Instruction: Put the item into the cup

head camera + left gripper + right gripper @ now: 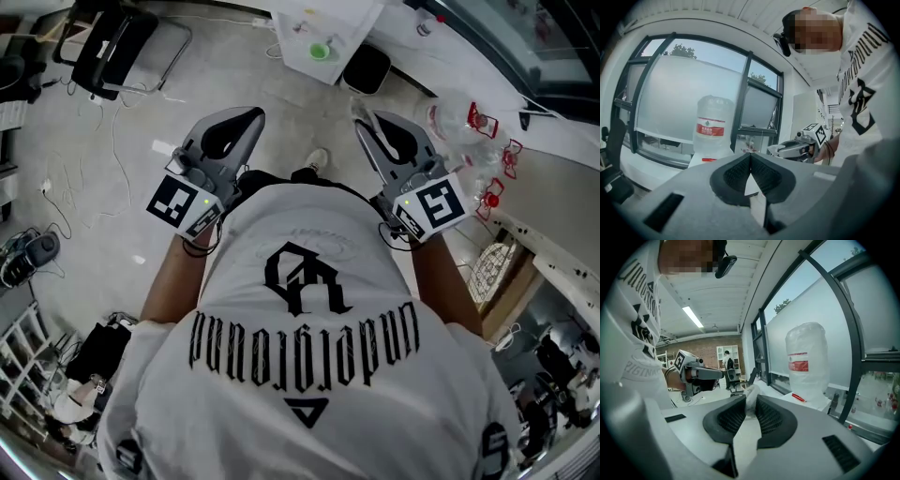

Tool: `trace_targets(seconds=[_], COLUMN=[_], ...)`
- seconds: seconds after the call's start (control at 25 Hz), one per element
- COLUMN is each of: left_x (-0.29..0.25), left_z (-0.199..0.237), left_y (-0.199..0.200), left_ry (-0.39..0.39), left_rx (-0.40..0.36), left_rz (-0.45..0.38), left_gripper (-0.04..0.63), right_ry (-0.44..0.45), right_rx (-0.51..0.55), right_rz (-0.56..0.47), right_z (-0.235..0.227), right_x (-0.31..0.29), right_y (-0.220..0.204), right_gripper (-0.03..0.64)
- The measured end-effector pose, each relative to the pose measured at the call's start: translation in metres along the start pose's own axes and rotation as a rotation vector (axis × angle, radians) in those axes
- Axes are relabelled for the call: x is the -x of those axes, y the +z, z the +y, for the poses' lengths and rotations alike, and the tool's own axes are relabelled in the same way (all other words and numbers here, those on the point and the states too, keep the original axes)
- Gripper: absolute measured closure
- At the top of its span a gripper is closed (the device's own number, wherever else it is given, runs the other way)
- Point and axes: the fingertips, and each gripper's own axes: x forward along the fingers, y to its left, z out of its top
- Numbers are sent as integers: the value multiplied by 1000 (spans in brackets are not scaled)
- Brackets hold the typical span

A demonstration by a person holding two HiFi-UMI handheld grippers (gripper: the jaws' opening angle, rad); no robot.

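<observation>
1. Between the jaws of the right gripper sits the item, a pale, crumpled, see-through scrap. The pads press on it from both sides, so the jaws stand narrow rather than fully together.
2. The jaws of the left gripper meet at their tips with nothing between them (only a thin wedge of gap shows lower down).
3. Seen from the head, both grippers point forward side by side and well apart, out in front of the person's white shirt and above the grey floor.
4. The floor ahead of the grippers and between them lies open. Cables trail across it on the left, and a black chair stands at the far left.
5. A white table shows its corner ahead, beyond the right gripper. A dark box is tucked just under that edge.
6. To the right runs the edge of a bench. Clear plastic things with red parts crowd near the right gripper's outer side, so there is less room there.
7. In both gripper views a big water jug stands upright on a white ledge, in front of a window with dark frame bars.
</observation>
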Motion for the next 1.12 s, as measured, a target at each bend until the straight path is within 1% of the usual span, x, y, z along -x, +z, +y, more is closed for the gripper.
trace_targets(seconds=[0.2, 0.44, 0.68, 0.92, 1.12], left_x=[-29, -51, -74, -83, -91], left_z=[-3, 4, 13, 33, 56], left_y=[3, 6, 8, 5, -8], left_ry=[-28, -88, -147, -209, -260], left_rx=[-11, -16, -56, -42, -35], left_rz=[13, 23, 55, 81, 116], left_gripper=[580, 580, 581, 581, 581], right_ry=[-19, -43, -88, -126, -160], right_rx=[-1, -4, 0, -26, -48], right_rz=[3, 0, 4, 13, 23], right_z=[-20, -26, -34, -38, -46], right_x=[5, -2, -9, -30, -55], right_y=[-1, 1, 2, -1, -7], right_gripper=[551, 551, 551, 549, 549])
